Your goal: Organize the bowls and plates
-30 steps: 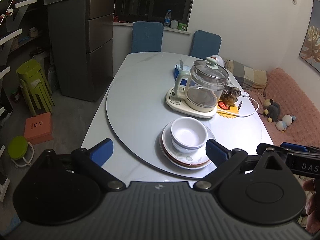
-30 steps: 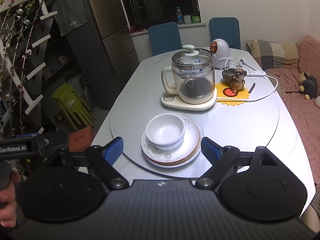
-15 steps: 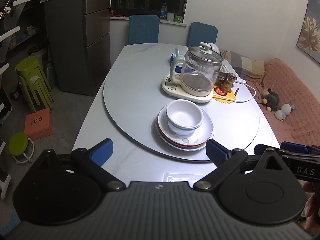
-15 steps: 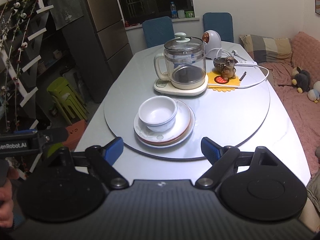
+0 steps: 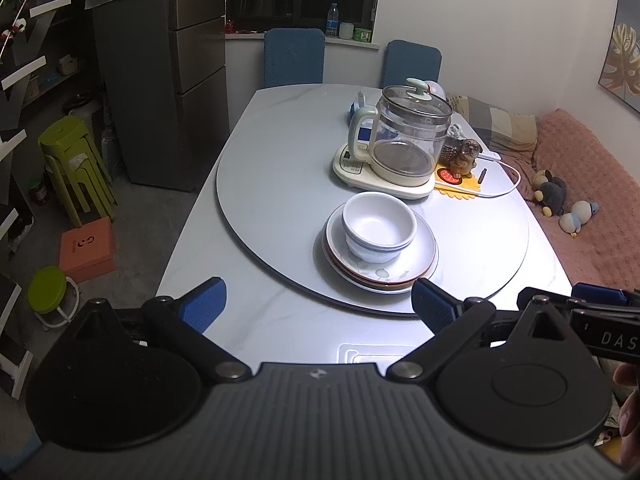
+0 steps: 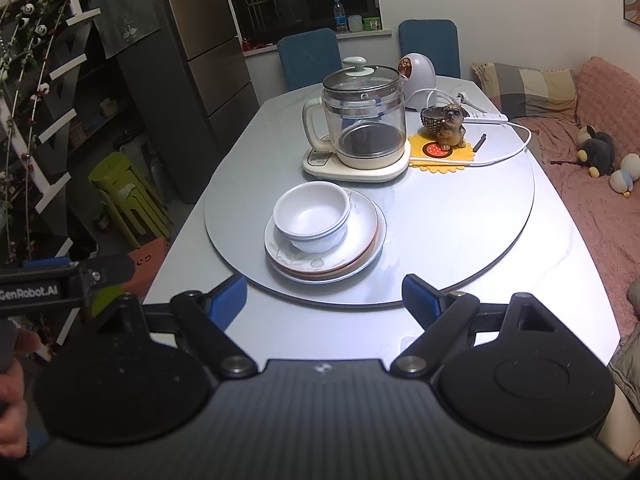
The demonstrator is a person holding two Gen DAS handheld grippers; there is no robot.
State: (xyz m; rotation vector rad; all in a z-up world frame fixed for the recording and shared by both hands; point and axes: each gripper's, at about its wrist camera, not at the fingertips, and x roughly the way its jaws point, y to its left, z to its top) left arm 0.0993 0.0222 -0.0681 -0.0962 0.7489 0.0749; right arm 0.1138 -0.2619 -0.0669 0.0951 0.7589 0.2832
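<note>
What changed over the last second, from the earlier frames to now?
Both views shifted: the dishes and kettle rose in the frame and more near table edge came into sight, so the hands moved slightly. Nothing was taken hold of or let go. The left tool and right tool stayed open and empty, short of the stacked bowls on the plates. The kettle kept its place on the table.

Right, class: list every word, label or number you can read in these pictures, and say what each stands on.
"GenRobot.AI": on the left gripper, seen from the right wrist.
"DAS": cut off at the frame edge, on the right gripper, seen from the left wrist.
Orange box: dark logo, unreadable.
Kettle base panel: too small.
Bottle label: too small.
</note>
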